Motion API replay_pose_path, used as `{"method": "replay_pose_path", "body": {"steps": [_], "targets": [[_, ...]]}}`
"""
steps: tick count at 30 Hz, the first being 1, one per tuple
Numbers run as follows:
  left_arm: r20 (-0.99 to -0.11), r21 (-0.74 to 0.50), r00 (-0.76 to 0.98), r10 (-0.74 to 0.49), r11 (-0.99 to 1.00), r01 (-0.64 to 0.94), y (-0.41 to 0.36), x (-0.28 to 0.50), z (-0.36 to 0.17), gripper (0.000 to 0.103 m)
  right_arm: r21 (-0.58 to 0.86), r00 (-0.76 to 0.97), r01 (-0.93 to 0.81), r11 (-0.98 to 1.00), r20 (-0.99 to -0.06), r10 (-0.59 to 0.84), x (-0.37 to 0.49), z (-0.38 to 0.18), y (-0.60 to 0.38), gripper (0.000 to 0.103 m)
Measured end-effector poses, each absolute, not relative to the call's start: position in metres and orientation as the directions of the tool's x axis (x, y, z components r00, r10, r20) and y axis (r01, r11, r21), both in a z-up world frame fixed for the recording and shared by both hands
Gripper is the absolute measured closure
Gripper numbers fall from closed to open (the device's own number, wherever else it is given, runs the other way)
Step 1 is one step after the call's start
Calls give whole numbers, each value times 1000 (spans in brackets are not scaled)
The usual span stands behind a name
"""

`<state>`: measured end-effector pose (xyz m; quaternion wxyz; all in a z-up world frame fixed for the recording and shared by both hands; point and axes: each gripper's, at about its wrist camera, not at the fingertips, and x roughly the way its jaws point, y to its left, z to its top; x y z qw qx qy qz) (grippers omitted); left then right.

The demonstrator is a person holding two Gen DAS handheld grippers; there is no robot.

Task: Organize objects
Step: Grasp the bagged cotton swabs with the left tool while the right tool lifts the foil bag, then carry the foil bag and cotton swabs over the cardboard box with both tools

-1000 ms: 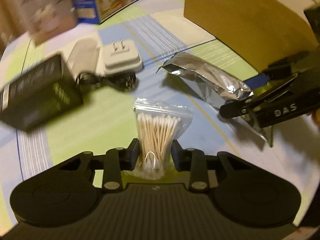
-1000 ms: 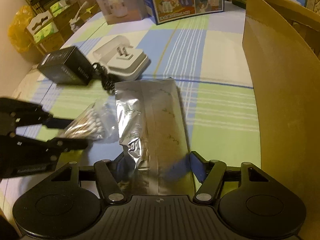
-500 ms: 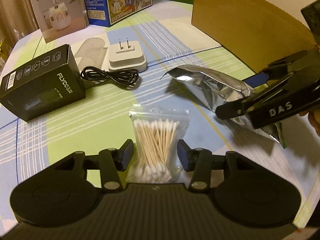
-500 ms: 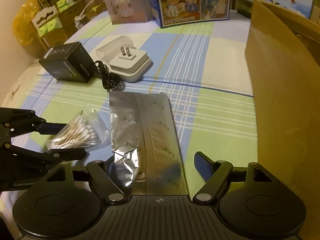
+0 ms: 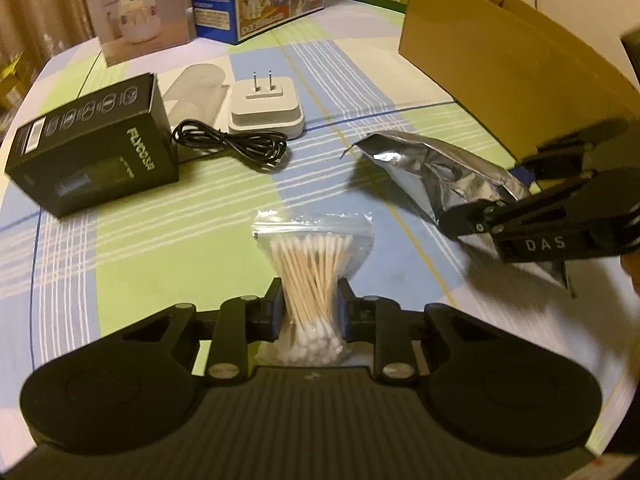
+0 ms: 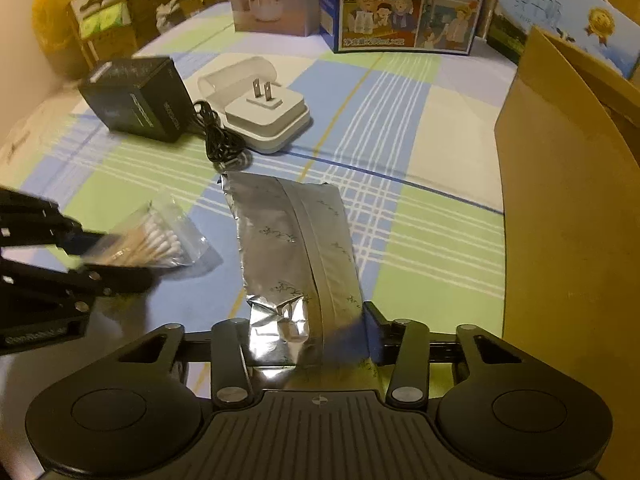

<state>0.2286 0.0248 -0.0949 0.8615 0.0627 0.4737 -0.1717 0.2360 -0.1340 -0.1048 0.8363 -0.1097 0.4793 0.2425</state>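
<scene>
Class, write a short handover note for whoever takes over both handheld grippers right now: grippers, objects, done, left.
Left gripper: jaws have just closed on the cotton swab bag.
Right gripper: jaws have just closed on the foil pouch.
Both items lie on the checked tablecloth. Black box, white charger and cable sit untouched beyond.
Done: both grasped.
Left: probably lift them into the cardboard box, then the rest.

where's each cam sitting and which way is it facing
Left wrist: rides the left gripper, angled down at the table; its jaws, just closing, pinch the bag of cotton swabs; the right gripper and a fingertip show at right.
Right wrist: rides the right gripper, angled down; its jaws, just closing, squeeze the silver foil pouch; the left gripper shows at left.
Shared: both bags, black box, white plug adapter, black cable, cardboard box.
</scene>
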Motion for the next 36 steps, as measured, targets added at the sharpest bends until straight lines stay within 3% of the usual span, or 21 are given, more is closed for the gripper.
{"method": "replay_pose_path", "body": {"steps": [16,36], "targets": [[-816,-136,527,-237,965,224,19,172,-54,83,228,461,-385,895,-792,400,178,-67,-170,65],[-762,-151,600,-244,968,202,6,92,12,83,186,544,-416,890,-734,407,89,1,-193,65]]}}
